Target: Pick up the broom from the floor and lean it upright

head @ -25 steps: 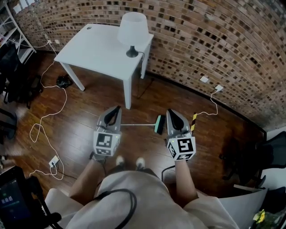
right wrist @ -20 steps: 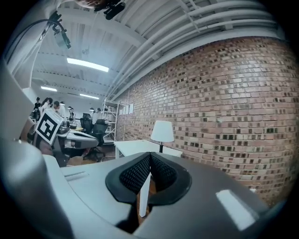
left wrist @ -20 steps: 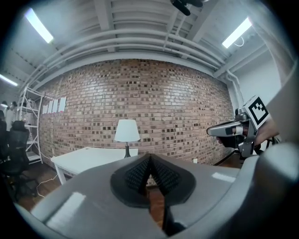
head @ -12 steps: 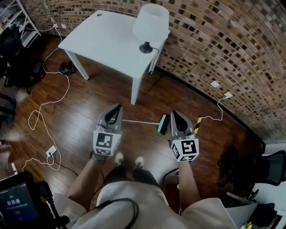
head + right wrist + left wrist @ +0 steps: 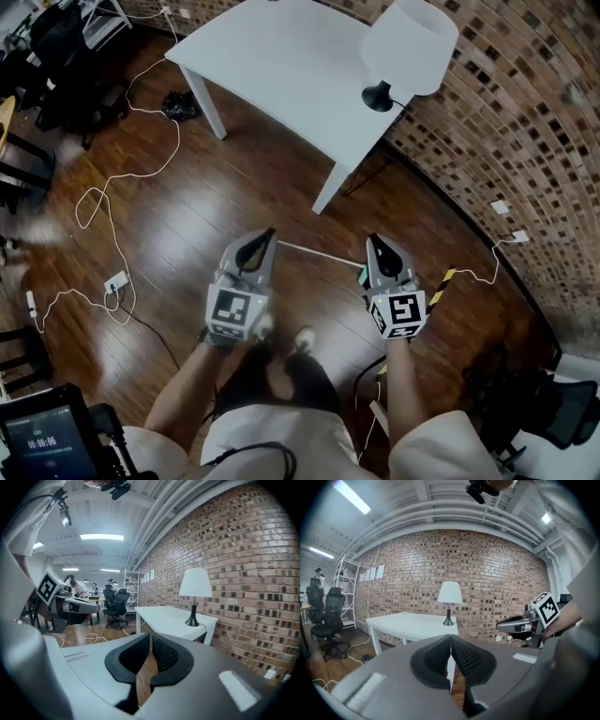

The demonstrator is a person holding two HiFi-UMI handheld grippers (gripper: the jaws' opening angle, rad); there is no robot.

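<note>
Left tongs (image 5: 266, 236) shut tight with nothing between the tips, right tongs (image 5: 378, 242) just starting to open, a narrow slit and likewise empty, as I hold both out over the wooden floor (image 5: 216, 206). Down there lies the broom (image 5: 319, 254), its thin pale handle running crosswise from just past the left tips to the right tongs, which mostly hide the green head. Neither pair touches it, as far as I can judge. Both tongs' own cameras look out nearly level at the white table (image 5: 412, 623) and lamp (image 5: 449, 595) ahead, with no broom in either. I read this as the reach for the pick-up, nothing gripped yet. Next I must tip the tongs down toward the floor, spread one pair wide around the handle and close on it squarely. The thin handle may roll or slip, so a second grip nearer the head would steady it before I stand it against the brick wall (image 5: 525, 112).
</note>
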